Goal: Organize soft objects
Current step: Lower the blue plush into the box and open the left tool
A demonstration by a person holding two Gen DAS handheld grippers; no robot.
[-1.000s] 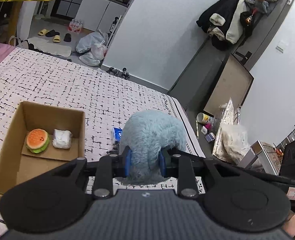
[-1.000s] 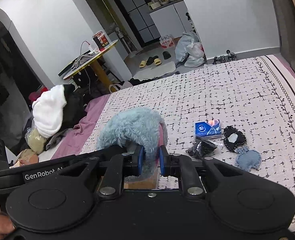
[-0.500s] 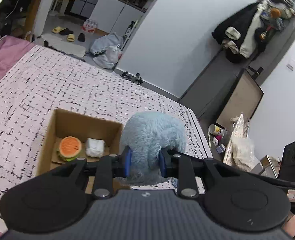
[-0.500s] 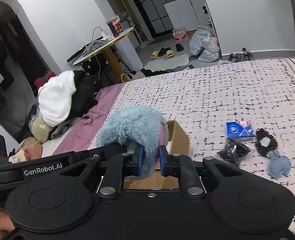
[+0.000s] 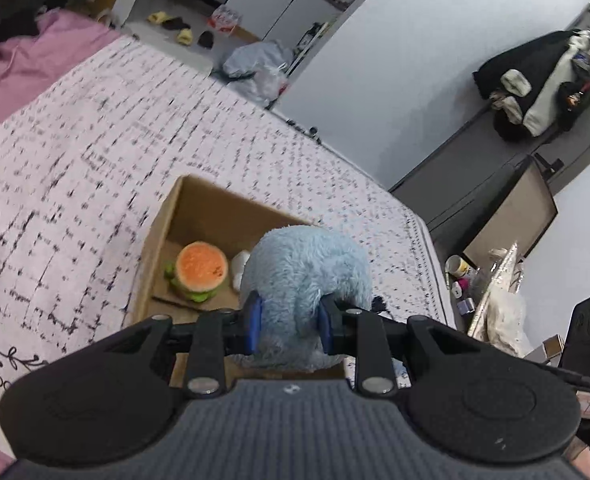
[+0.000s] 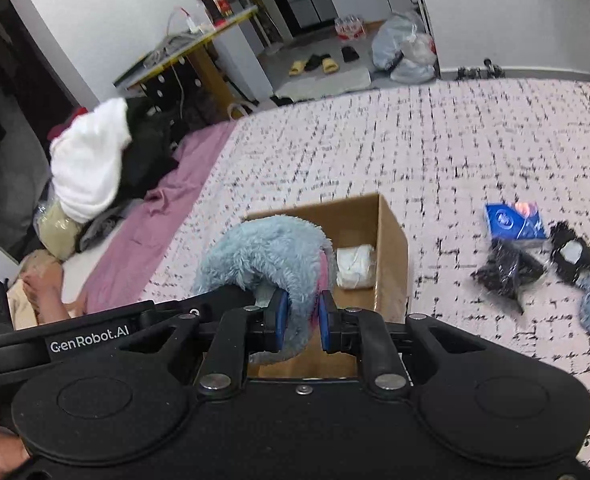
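Left wrist view: left hand-held gripper (image 5: pixel 289 324) clamped on blue plush toy (image 5: pixel 307 272), frame centre; cardboard box (image 5: pixel 163 240) directly beneath and left (burger toy (image 5: pixel 201 268) inside).

Right wrist view: right hand-held gripper (image 6: pixel 299 320) pinching same plush (image 6: pixel 263 252); box (image 6: pixel 393 240) just beyond, lower-centre.

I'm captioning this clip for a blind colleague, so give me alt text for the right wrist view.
The right gripper pinches a fluffy blue plush above an open cardboard box on a patterned bedspread. A white bundle lies in the box; a blue packet and dark items lie to its right.
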